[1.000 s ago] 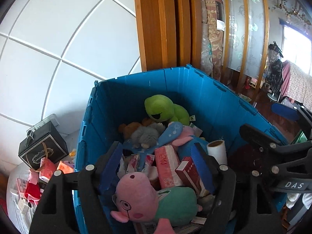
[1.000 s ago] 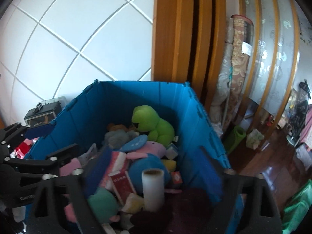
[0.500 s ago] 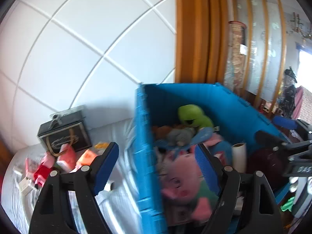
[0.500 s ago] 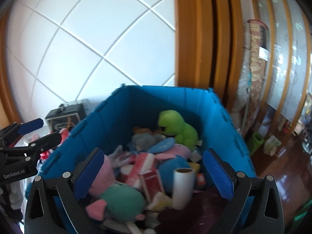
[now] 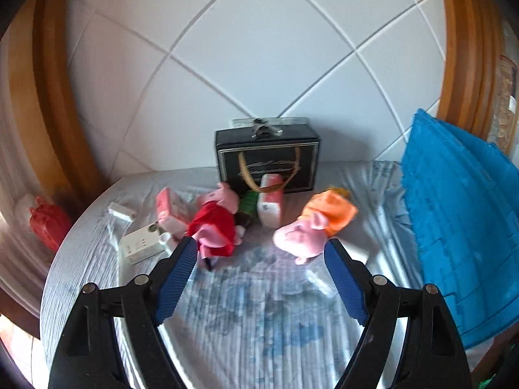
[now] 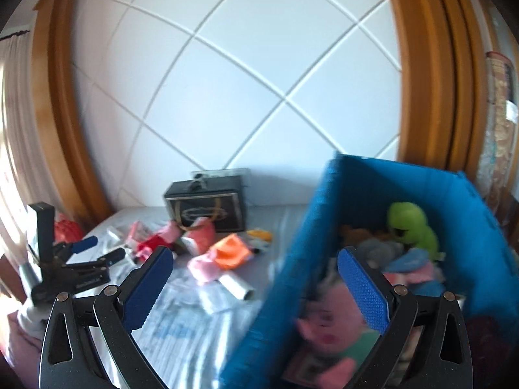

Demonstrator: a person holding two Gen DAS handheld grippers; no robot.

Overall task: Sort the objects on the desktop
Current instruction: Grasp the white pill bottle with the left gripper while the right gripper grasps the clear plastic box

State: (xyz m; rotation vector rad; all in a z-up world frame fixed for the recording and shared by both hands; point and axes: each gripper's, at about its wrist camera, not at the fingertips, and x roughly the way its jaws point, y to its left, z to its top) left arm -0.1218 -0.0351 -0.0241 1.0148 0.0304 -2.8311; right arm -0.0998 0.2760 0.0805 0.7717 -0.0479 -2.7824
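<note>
Left tongs (image 5: 261,256) apart, empty. Right tongs (image 6: 254,267) apart, empty. Blue bin (image 6: 460,194) partly filled with toys. Orange pig toy (image 5: 316,227), red pig toy (image 5: 214,223), boxes left on tabletop (image 5: 259,308), unsorted.

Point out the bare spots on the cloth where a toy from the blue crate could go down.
Free: the striped cloth in front of the left gripper, between the red-dressed pig plush and the blue crate. Crowded: the strip before the black gift box, with the orange-dressed pig plush, packets and a white box.
</note>
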